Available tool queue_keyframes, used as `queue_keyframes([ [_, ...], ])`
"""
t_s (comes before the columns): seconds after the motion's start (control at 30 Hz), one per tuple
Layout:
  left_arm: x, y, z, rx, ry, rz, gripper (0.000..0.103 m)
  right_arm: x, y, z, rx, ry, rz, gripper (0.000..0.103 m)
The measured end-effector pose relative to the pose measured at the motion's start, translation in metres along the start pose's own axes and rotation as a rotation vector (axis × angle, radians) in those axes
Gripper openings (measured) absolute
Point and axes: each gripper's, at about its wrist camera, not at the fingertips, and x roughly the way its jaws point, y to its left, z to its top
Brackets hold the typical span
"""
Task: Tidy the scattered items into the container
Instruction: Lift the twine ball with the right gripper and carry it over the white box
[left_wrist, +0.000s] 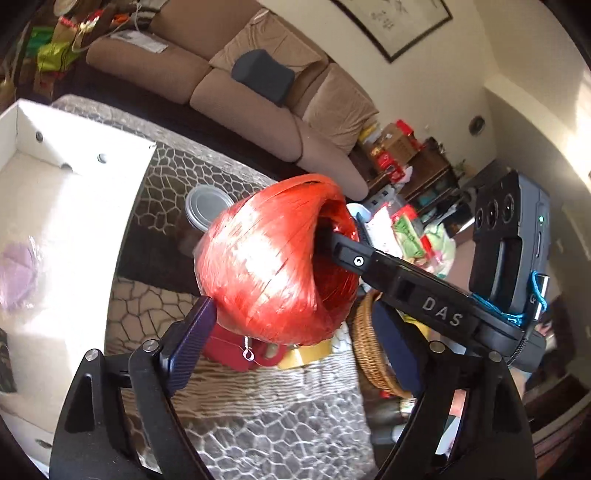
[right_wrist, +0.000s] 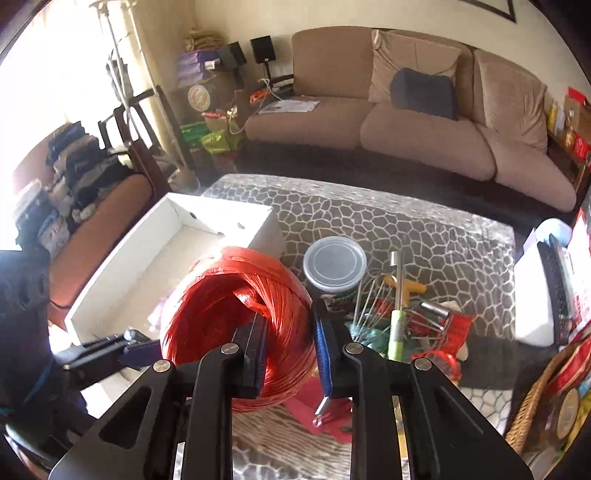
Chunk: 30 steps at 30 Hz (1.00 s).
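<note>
Covering the table (right_wrist: 424, 229), patterned cloth.

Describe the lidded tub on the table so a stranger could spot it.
Start at the patterned table, right of the white box. Behind the red twine ball stands a round tub. Its clear, flat lid sets it apart from the whisk beside it.

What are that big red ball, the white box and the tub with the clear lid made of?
The red ball looks like a spool of glossy plastic raffia twine: flat shiny strands wound around a hollow core. The white box seems to be matte cardboard, with folded walls and punched holes. The tub's lid appears to be translucent plastic with a moulded rim; its body is mostly hidden.
</note>
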Motion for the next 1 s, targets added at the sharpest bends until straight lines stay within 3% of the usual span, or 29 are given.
queue_keyframes([
  [0.1, -0.018, 0.006, -0.003, -0.041, -0.028, -0.055, 0.086, -0.021, 0.002, -0.003, 0.082, -0.024, 0.072, 0.022],
  [0.2, -0.045, 0.02, -0.005, -0.147, -0.078, -0.158, 0.086, -0.037, 0.013, -0.008, 0.093, -0.028, 0.084, 0.022],
  [0.23, -0.056, 0.022, -0.007, -0.157, -0.098, -0.152, 0.086, -0.041, 0.015, -0.011, 0.101, -0.028, 0.087, 0.022],
  [0.4, -0.071, 0.009, -0.005, -0.086, -0.059, -0.001, 0.085, -0.059, 0.031, -0.025, 0.14, -0.023, 0.121, 0.022],
  [0.47, -0.076, 0.002, -0.012, -0.065, -0.065, 0.056, 0.079, -0.065, 0.047, -0.027, 0.1, -0.022, 0.093, 0.022],
  [0.53, -0.083, 0.005, -0.016, -0.076, -0.076, 0.076, 0.057, -0.071, 0.066, -0.028, 0.042, -0.025, 0.045, 0.022],
  [0.63, -0.093, 0.01, -0.021, -0.081, -0.085, 0.084, 0.052, -0.084, 0.085, -0.028, -0.019, -0.048, -0.016, 0.022],
  [0.77, -0.115, 0.002, -0.023, -0.024, -0.12, 0.14, 0.049, -0.092, 0.112, -0.032, -0.092, -0.043, -0.047, 0.022],
  [0.87, -0.138, 0.007, -0.016, -0.022, -0.103, 0.158, 0.05, -0.094, 0.132, -0.03, -0.127, -0.047, -0.054, 0.022],
  [1.0, -0.174, 0.022, -0.003, 0.009, -0.109, 0.229, 0.052, -0.086, 0.155, -0.021, -0.123, -0.042, 0.002, 0.022],
])
